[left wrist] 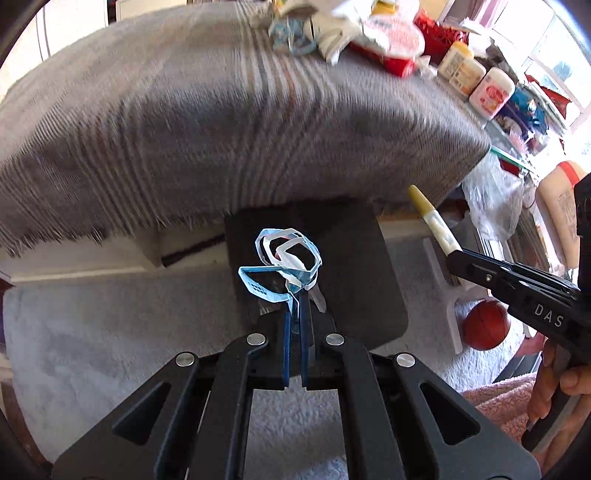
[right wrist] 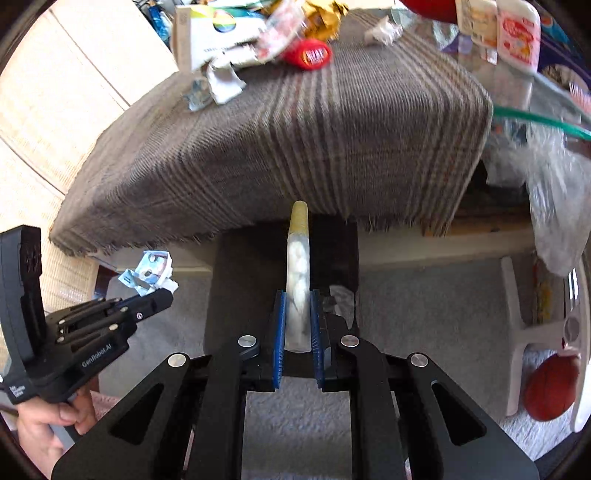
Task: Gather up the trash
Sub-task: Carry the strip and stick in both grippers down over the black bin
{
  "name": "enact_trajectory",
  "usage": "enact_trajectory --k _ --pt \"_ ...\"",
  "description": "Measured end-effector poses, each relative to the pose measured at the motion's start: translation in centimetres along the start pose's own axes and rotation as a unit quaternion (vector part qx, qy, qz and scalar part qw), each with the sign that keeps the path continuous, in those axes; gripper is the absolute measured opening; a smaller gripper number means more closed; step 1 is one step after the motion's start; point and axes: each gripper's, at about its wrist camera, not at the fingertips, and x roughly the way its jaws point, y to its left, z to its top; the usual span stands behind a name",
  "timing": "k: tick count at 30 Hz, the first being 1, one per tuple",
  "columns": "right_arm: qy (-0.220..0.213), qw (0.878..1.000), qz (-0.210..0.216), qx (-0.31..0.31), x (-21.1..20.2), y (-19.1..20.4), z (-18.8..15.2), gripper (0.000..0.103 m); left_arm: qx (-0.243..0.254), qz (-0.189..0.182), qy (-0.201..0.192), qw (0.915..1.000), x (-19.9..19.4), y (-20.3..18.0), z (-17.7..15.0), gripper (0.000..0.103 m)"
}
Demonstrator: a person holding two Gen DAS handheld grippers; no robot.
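Grey striped cloth (right wrist: 295, 147) covered the table ahead of me, and below its fringed edge stood a dark bin (left wrist: 351, 266) on pale carpet (left wrist: 110, 332).

I had the left gripper (left wrist: 295, 314) clenched on a blue-and-white paper wrapper (left wrist: 284, 262), which hung directly over the bin's mouth. I had the right gripper (right wrist: 298, 325) clamped on a pale tube with a yellowish tip (right wrist: 298, 266), pointing forward over the same bin. Something white and crumpled (right wrist: 341, 295) lay inside the bin beside my right fingers; I took it for a piece already dropped, though blur left that uncertain.

Findings on progress: both pieces in hand were lifted and brought over the bin, but neither was released. At the far end of the table a heap remained: torn paper (right wrist: 221, 85), a white carton (right wrist: 218, 37), gold foil (right wrist: 321, 14) and a red lid or tub (right wrist: 306, 55). Two lotion bottles (left wrist: 476, 81) stood at the table's right edge; I judged them belongings, not trash.

My assessment: the collection was under way and well short of finished. The two held items needed dropping, and the heap called for several more trips.
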Motion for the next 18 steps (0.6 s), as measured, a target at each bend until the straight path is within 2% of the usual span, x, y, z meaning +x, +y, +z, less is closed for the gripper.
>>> enact_trajectory --k 6,9,18 --pt "0.042 0.998 0.009 0.037 3.2 -1.1 -0.2 0.014 -0.022 -0.014 0.027 0.9993 3.6 -0.4 -2.0 0.002" --pt "0.057 0.997 0.013 0.051 4.7 -1.3 -0.4 0.014 -0.038 -0.013 0.024 0.9989 4.8 -0.3 -2.2 0.002" --pt "0.064 0.997 -0.010 0.041 6.8 -0.8 -0.4 0.014 -0.026 -0.029 0.061 0.9973 7.3 -0.8 -2.2 0.003"
